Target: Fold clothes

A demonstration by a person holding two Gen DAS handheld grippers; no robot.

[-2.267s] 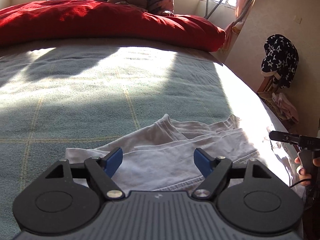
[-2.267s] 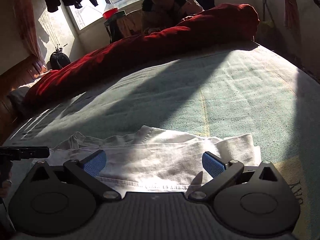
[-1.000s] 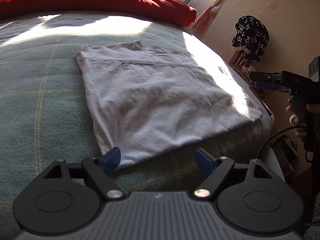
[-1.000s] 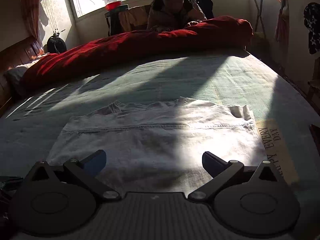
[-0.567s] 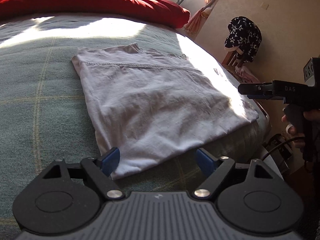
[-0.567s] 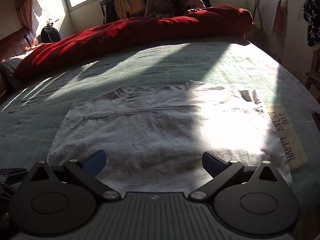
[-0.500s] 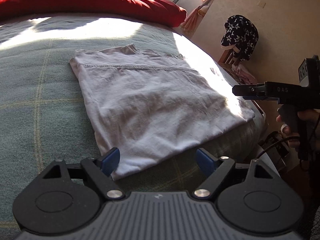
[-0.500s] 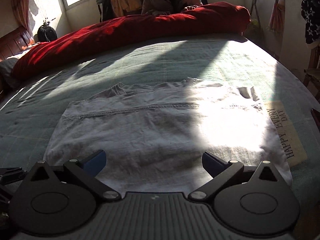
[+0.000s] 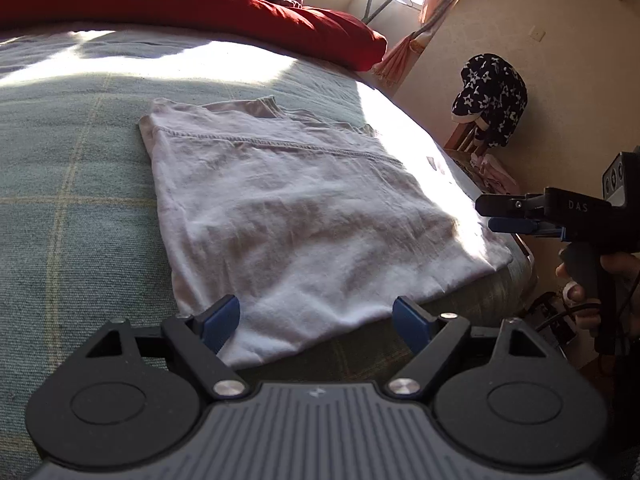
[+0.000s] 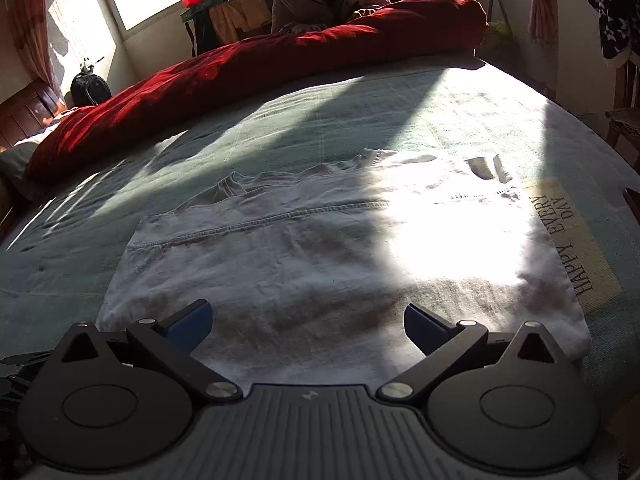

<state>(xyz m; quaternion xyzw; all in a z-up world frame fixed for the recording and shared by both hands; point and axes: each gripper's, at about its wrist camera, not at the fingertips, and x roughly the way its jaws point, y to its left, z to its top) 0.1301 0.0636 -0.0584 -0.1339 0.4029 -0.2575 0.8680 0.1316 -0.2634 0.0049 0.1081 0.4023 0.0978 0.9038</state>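
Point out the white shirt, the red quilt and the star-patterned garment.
white shirt (image 9: 304, 224): left wrist view, middle of the folded cloth.
red quilt (image 10: 280, 64): right wrist view, sunlit middle.
star-patterned garment (image 9: 490, 98): left wrist view, its middle.

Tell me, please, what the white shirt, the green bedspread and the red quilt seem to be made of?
White shirt: thin, soft knit, probably cotton; matte, finely creased, stitched hem.
Green bedspread: thicker woven fabric, perhaps cotton or terry; nubby surface with faint yellow check lines.
Red quilt: puffy padded bedding in a smooth cover, with a slight sheen in the sun; the filling cannot be seen.
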